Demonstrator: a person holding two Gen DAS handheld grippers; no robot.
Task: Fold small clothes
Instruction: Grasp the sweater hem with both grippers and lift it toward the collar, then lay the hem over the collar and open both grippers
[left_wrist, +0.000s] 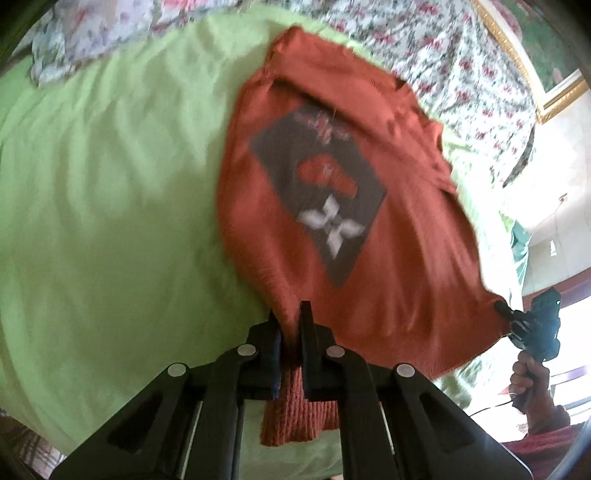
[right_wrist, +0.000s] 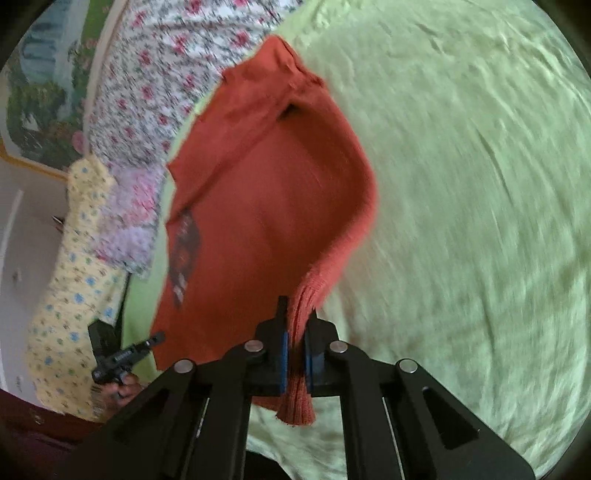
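A small rust-red knitted sweater (left_wrist: 388, 266) with a grey diamond print (left_wrist: 317, 184) hangs stretched between both grippers above a light green bedsheet (left_wrist: 110, 184). My left gripper (left_wrist: 290, 325) is shut on one ribbed hem corner. My right gripper (right_wrist: 297, 325) is shut on the other hem corner, and it also shows at the right edge of the left wrist view (left_wrist: 517, 317). In the right wrist view the sweater (right_wrist: 269, 206) shows its plain side, and the left gripper (right_wrist: 147, 343) shows at lower left. The collar end rests on the sheet.
A floral quilt (left_wrist: 424, 48) lies along the far side of the bed. Yellow and lilac patterned cloths (right_wrist: 85, 266) hang at the bed's edge in the right wrist view. A gold-framed picture (left_wrist: 524, 55) is on the wall.
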